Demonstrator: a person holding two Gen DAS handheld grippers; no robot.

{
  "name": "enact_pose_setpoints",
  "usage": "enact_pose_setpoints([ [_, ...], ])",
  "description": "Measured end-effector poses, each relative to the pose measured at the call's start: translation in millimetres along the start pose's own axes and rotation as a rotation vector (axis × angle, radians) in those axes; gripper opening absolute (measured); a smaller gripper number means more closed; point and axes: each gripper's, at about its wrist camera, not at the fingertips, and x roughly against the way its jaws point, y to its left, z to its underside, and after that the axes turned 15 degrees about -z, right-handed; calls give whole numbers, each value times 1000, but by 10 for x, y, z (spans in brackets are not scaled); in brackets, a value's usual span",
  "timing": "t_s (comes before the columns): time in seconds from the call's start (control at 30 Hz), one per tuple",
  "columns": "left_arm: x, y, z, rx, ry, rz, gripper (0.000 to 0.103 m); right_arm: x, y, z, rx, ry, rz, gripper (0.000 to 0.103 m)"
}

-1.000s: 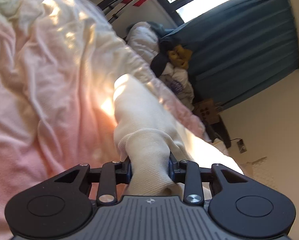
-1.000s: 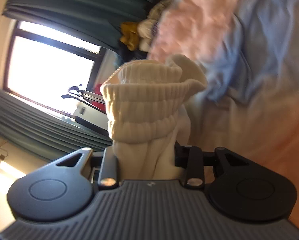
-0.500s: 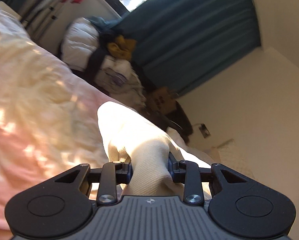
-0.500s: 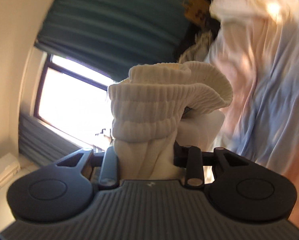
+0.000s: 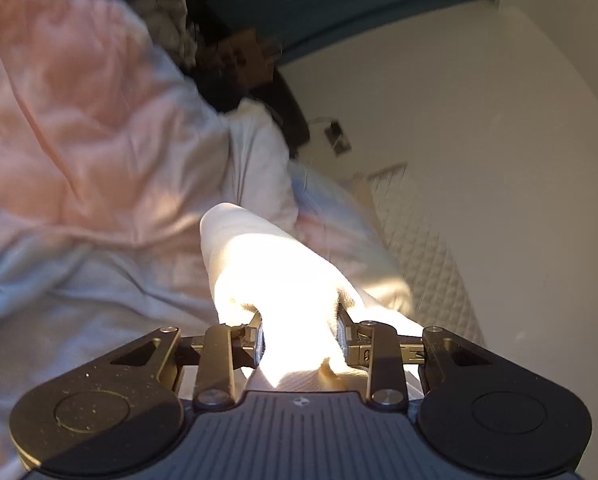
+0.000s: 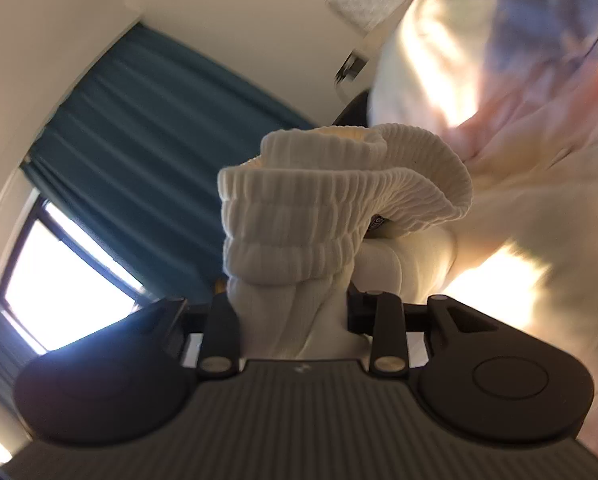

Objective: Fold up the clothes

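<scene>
bedding (image 5: pixel 79 128), pink and pale blue and all crumpled, under everything in the left view: a soft wide place for laying clothes flat, probably why the folding is done here. just a blurry pink and white smear (image 6: pixel 539 160) in the right view.

curtain (image 6: pixel 147 152), big and teal and in long folds, beside a bright window (image 6: pixel 55 280) in the right view. only a thin teal strip (image 5: pixel 339 4) at the top of the left view, no window there at all.

wall (image 5: pixel 479 140), plain and cream, with a small plug plate (image 5: pixel 337 138), sharper on the left side. dark heap of other clothes (image 5: pixel 219 60) past the bedding, too blurry to sort out.

sock (image 5: pixel 283 276), cream and knitted, up in the air over the bedding, one end in each tool. probably pulled long between the two so it can go flat and then fold over.

left gripper (image 5: pixel 301 338), black, two fingers pinching the smooth end of the sock, sun very bright on it. fabric bulging out past the pads, so a firm pinch.

right gripper (image 6: pixel 295 316), black too, pinching the other end (image 6: pixel 319 216), where the ribbed cuff flops open like a little cup. ribs and folded-over cuff seen only here; smooth end and the bedding below seen best from the left.

next, as a guess: down onto the bedding, ends brought together.
</scene>
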Motion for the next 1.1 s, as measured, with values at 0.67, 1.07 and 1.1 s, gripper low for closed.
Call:
enact_pose_setpoints([
  [0.67, -64, 301, 378, -257, 178, -232, 48, 453, -1065, 404, -199, 100, 304, 51],
  [1.07, 1311, -702, 532, -516, 0, -287, 84, 898, -32, 177, 113, 166, 408, 53],
  [1.1, 1429, -797, 576, -544, -17, -297, 86, 934, 89, 174, 147, 168, 399, 53],
])
